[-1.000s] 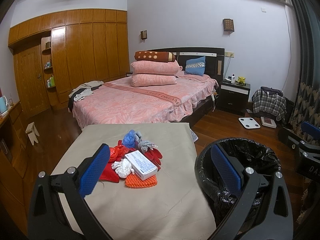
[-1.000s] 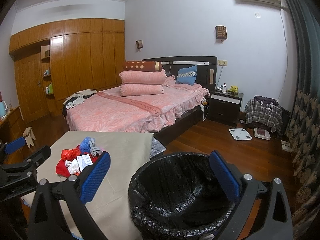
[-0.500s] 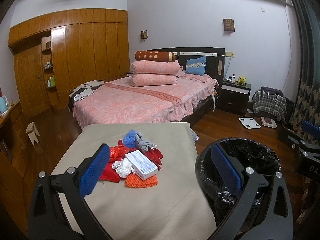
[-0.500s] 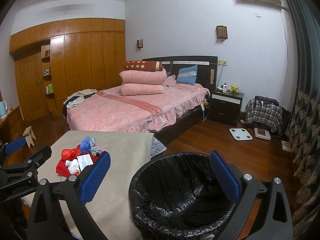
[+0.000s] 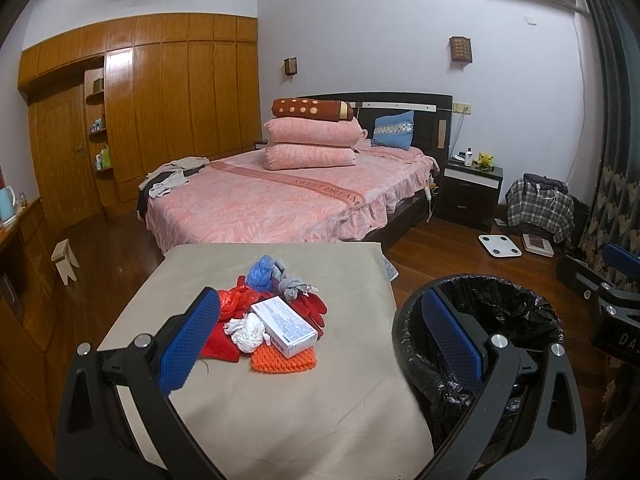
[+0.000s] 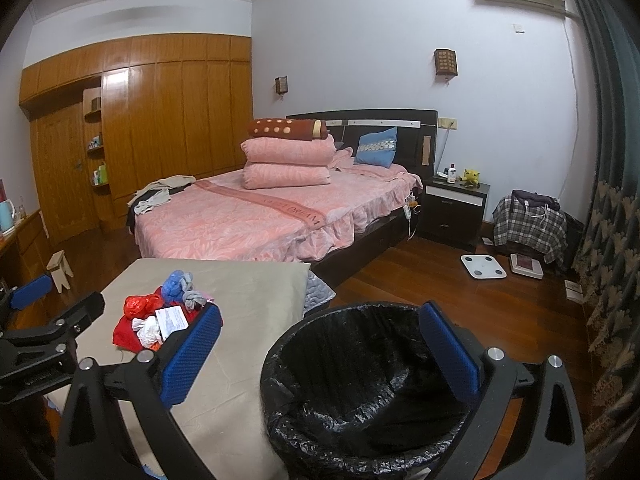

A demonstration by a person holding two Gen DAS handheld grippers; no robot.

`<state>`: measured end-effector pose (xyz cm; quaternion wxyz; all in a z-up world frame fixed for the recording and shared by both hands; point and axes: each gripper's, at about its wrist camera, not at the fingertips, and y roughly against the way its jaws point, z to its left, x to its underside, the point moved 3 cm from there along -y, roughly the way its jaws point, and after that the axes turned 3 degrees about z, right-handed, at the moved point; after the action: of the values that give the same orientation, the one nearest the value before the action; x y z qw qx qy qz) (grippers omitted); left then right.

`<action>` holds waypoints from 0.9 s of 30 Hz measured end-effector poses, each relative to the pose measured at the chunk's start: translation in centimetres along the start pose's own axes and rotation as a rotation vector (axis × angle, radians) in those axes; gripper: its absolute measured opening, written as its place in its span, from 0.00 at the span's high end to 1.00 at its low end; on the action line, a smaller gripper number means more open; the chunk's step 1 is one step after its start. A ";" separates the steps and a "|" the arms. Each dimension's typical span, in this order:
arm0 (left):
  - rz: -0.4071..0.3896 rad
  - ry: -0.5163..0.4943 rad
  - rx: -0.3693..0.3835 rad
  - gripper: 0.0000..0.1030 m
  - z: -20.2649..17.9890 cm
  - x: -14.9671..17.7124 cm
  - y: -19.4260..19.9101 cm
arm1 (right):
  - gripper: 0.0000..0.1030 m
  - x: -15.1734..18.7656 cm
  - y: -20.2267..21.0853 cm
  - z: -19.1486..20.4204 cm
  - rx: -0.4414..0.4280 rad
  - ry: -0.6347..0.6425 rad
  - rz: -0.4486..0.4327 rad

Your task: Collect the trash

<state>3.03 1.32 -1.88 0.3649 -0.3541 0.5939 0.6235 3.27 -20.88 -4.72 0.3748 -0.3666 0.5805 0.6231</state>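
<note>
Bin (image 6: pixel 360 384) with black liner holds nothing visible.

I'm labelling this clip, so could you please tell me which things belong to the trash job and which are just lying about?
Job: trash pile, black-lined bin, both open grippers.
Lying about: bed, nightstand, white scale, plaid clothes.
</note>
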 end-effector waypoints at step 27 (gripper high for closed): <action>0.064 0.089 -0.234 0.05 13.8 4.2 -6.0 | 0.13 2.0 -10.9 10.5 -0.172 0.095 0.122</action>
<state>6.17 15.39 -7.84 0.2741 -0.4024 0.5438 0.6836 11.92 -9.82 -10.78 0.2754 -0.3906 0.5630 0.6742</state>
